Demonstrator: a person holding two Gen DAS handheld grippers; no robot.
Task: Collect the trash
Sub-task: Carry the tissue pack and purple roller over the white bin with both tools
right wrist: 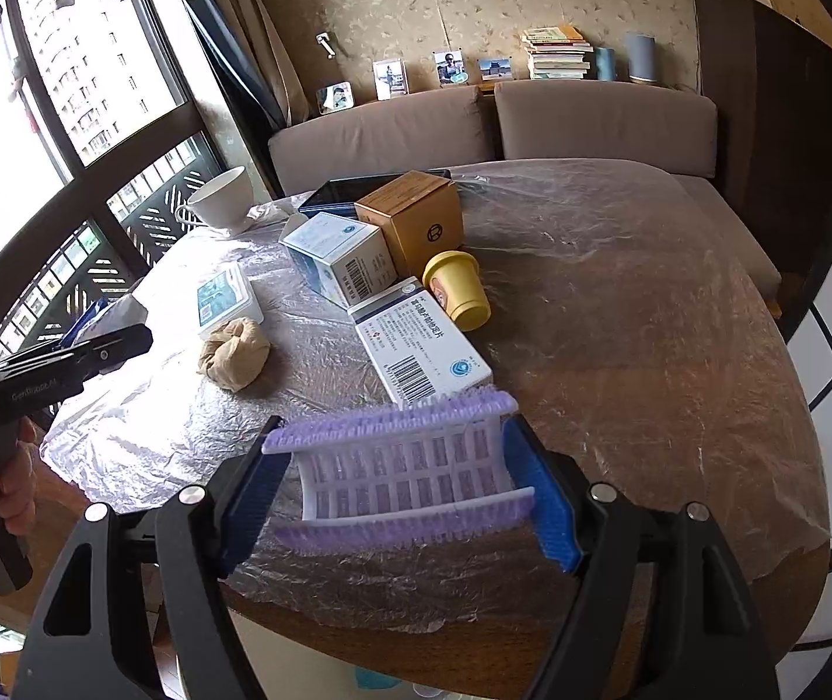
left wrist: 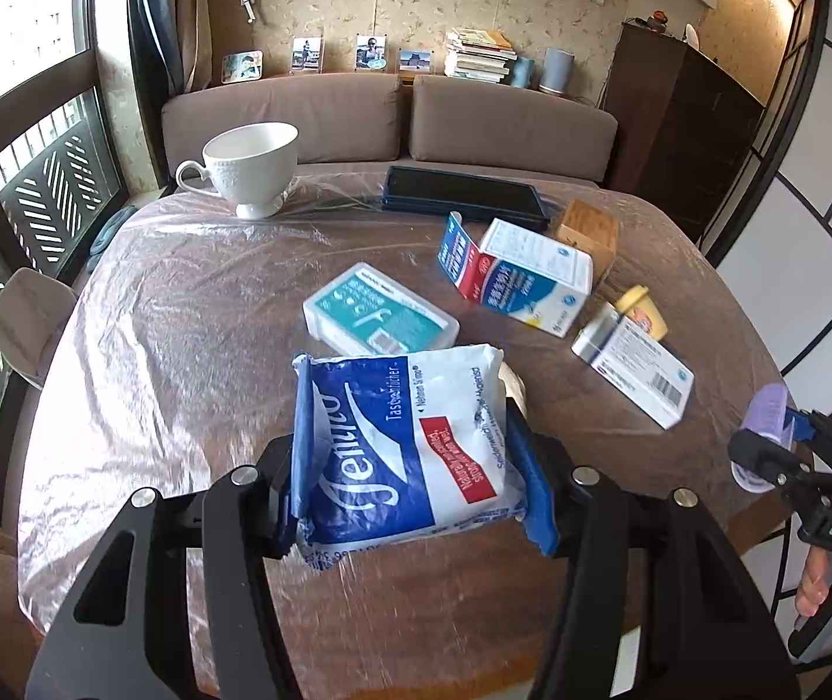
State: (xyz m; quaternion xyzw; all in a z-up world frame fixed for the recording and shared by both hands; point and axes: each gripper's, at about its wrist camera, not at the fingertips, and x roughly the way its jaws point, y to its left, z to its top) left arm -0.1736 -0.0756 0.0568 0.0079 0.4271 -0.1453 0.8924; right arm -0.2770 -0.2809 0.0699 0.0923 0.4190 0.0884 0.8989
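The fingers of the left gripper (left wrist: 410, 466) pinch a tissue pack (left wrist: 410, 443) above the table (left wrist: 182, 315), the right gripper (right wrist: 398, 484) clamps a purple basket (right wrist: 404, 461), so carrying the pack into it seems next.

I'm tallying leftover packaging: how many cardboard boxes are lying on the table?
3. An opened blue-and-white carton lies mid-table, a brown box stands just behind it, and a flat white barcoded box lies nearest, by the yellow cup. More could be hidden behind these.
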